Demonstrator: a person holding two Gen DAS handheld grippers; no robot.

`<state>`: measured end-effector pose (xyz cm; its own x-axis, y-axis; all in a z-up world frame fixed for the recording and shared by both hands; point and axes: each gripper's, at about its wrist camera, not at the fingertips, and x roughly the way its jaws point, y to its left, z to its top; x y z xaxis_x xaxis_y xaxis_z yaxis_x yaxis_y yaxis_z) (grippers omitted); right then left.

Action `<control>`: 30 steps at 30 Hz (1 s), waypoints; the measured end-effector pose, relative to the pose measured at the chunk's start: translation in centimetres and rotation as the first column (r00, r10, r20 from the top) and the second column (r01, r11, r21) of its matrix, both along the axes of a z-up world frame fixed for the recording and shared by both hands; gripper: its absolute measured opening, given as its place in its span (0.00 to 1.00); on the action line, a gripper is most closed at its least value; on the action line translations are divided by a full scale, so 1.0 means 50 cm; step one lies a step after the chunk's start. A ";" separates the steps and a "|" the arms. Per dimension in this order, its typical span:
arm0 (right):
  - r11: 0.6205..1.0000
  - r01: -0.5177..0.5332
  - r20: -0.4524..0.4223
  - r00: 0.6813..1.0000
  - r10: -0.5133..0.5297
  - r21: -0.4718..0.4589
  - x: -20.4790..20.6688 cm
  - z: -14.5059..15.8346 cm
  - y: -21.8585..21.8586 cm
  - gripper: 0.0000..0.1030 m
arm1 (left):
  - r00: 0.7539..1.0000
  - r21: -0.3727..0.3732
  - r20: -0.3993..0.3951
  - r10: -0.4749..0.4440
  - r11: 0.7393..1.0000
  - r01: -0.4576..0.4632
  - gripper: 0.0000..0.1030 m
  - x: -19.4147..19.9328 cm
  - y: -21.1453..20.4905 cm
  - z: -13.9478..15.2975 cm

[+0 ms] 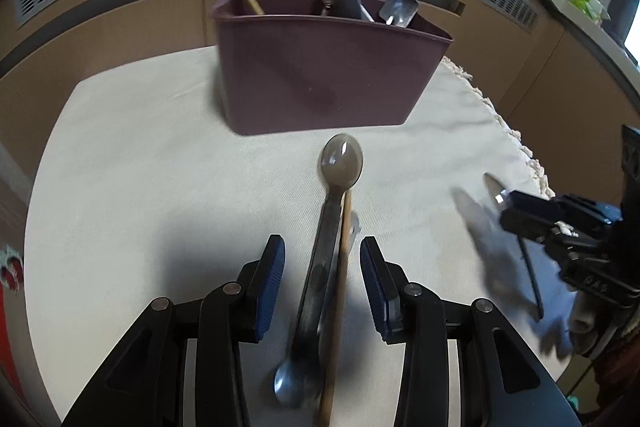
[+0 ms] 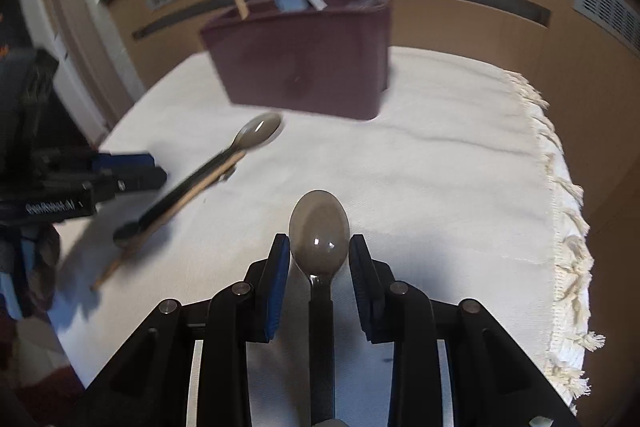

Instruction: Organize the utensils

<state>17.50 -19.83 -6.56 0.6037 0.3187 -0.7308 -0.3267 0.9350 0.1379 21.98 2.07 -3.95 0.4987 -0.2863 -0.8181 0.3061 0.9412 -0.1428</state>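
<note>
Spoon (image 2: pixel 319 231) between wide-open right gripper (image 2: pixel 319 251) fingers.

dim, soft indoor light | fisheye-bent, dark edges | right-wrist view motion-blurred | spoon (image 2: pixel 319 231) glints

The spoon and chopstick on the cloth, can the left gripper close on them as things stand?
Probably yes. The left gripper is open, with the spoon and wooden chopstick lying side by side between its fingers, nothing blocking. The right gripper is off to the side.

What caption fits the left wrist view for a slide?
Open left gripper straddles a spoon and chopstick before the maroon utensil bin.
</note>
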 end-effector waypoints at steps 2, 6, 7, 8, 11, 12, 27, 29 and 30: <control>1.000 0.025 0.015 1.000 -0.025 0.016 -0.002 0.014 -0.022 0.27 | 1.000 0.025 -0.007 -0.017 1.000 0.017 0.42 0.032 -0.024 -0.004; 0.998 0.048 0.035 0.998 -0.049 0.030 -0.012 0.030 -0.044 0.27 | 0.998 0.065 -0.038 -0.051 0.996 0.053 0.42 0.092 -0.070 -0.018; 0.998 0.052 0.039 0.998 -0.053 0.030 -0.016 0.032 -0.048 0.27 | 0.997 0.072 -0.045 -0.059 0.995 0.062 0.42 0.102 -0.079 -0.022; 0.998 0.054 0.040 0.998 -0.055 0.030 -0.016 0.032 -0.051 0.27 | 0.996 0.084 -0.052 -0.066 0.994 0.070 0.42 0.111 -0.090 -0.027; 0.997 0.065 0.040 0.997 -0.066 0.033 -0.021 0.029 -0.062 0.27 | 0.995 0.130 -0.068 -0.077 0.988 0.085 0.42 0.129 -0.118 -0.042; 0.997 0.069 0.041 0.997 -0.071 0.034 -0.020 0.028 -0.065 0.27 | 0.995 0.147 -0.065 -0.079 0.985 0.088 0.42 0.131 -0.125 -0.045; 0.991 0.126 0.107 0.986 -0.129 0.040 -0.061 0.061 -0.066 0.27 | 0.998 0.073 -0.060 -0.001 0.997 0.006 0.33 0.131 -0.112 -0.022; 0.991 0.126 0.122 0.984 -0.129 0.034 -0.071 0.067 -0.067 0.27 | 0.999 0.048 -0.034 0.001 0.999 0.000 0.33 0.110 -0.105 -0.005; 0.992 0.124 0.127 0.984 -0.128 0.034 -0.075 0.069 -0.069 0.27 | 1.000 0.031 -0.020 0.004 1.000 -0.004 0.33 0.096 -0.100 0.005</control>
<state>13.74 -23.27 -3.10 0.7288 0.2520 -0.6366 -0.2232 0.9665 0.1270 26.81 -2.94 -3.69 0.4830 -0.2587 -0.8365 0.2998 0.9465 -0.1195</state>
